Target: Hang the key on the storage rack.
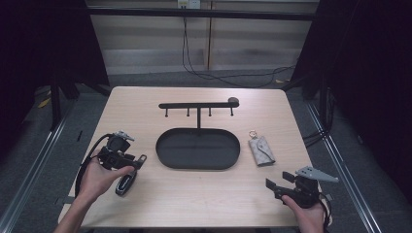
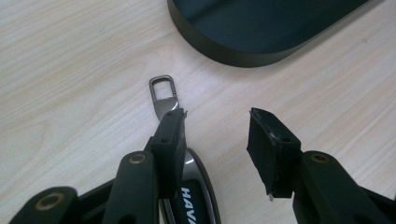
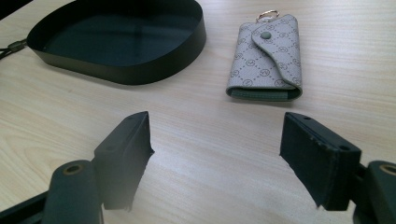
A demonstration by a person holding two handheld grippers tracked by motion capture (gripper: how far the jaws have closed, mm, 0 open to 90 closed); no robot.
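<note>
Nearest in the high view: left hand (image 1: 99,177) and right hand (image 1: 306,213), rising from the near edge of the desk (image 1: 214,194), each around a claw. Left claw (image 1: 132,162) near the left edge, pointing toward the middle, right above a black car key (image 1: 125,183). Lies flat on the desk close to the near-left corner, with its metal clip (image 1: 142,158) turned toward the dark oval tray (image 1: 158,145). Right claw (image 1: 268,187) by the near-right corner, well apart from the key. Middle of the desk: the tray, and behind it a hook rack (image 1: 198,104) on a thin post. Right of the tray, apart from it, a grey key pouch (image 1: 261,149).

Left gripper view: left claw (image 2: 217,116) partly open, a clear gap between the jaws. One jaw over the upper end of the car key (image 2: 196,191), just where the clip (image 2: 163,93) begins; whether touching, hard to tell. Other jaw off to the side over bare desk (image 2: 70,93), clear of the key. No squeeze from both sides, so nothing gripped. Rounded end of the tray (image 2: 233,51) beyond the clip, near but apart.

Right gripper view: right claw (image 3: 217,126) wide open, bare desk (image 3: 210,154) between the jaws, nothing gripped. Ahead, the key pouch (image 3: 266,60), snapped shut, with a small ring at its far end. Beside it, apart, the tray (image 3: 126,72).
</note>
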